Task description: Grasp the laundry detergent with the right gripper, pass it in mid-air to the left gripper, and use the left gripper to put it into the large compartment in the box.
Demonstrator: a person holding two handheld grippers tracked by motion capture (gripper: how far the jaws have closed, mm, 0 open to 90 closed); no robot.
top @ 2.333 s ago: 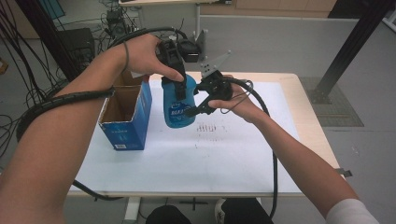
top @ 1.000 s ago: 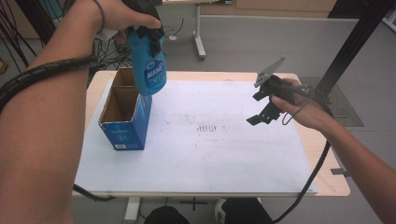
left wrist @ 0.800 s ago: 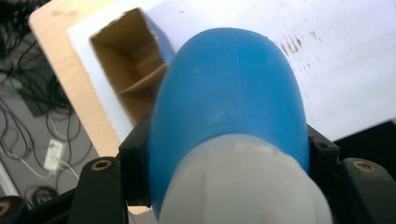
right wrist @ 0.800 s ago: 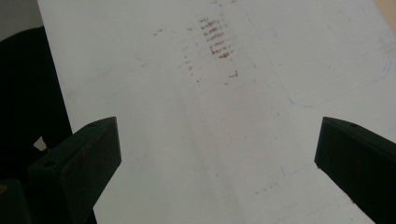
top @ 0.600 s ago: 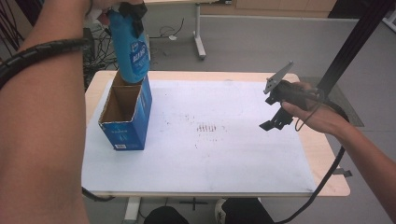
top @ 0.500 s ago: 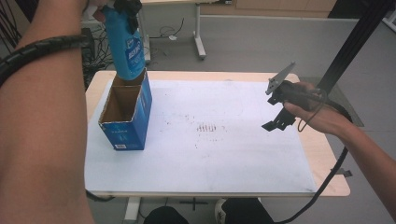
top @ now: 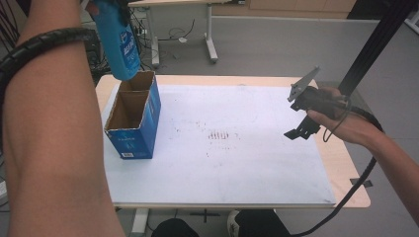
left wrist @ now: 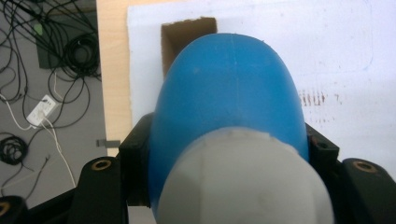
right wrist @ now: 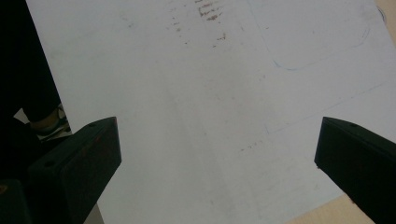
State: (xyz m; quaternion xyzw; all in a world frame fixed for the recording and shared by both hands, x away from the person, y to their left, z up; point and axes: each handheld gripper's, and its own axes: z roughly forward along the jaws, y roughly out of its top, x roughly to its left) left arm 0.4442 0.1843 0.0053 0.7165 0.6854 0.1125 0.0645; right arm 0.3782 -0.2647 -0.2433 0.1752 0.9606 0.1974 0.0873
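Two grippers have separated since the handover. My left gripper (left wrist: 224, 186) now clamps the blue bottle (top: 118, 42) alone, lifted above the open cardboard box (top: 133, 116) at the bench (top: 237, 177) left edge. My right gripper (top: 304, 116) hangs wide open, empty. Judgement: lowering into the box comes next.

Bright blue bottle (top: 118, 42) with white lettering and a pale grey cap (left wrist: 245, 179), up at eleven o'clock over a blue box (top: 133, 116) showing plain brown cardboard inside. The white sheet (top: 222, 163) carries reddish-brown smudges (top: 220, 134) at centre, on a light wood table (top: 346, 168). At three o'clock, black jaws under a grey plate (top: 304, 84).
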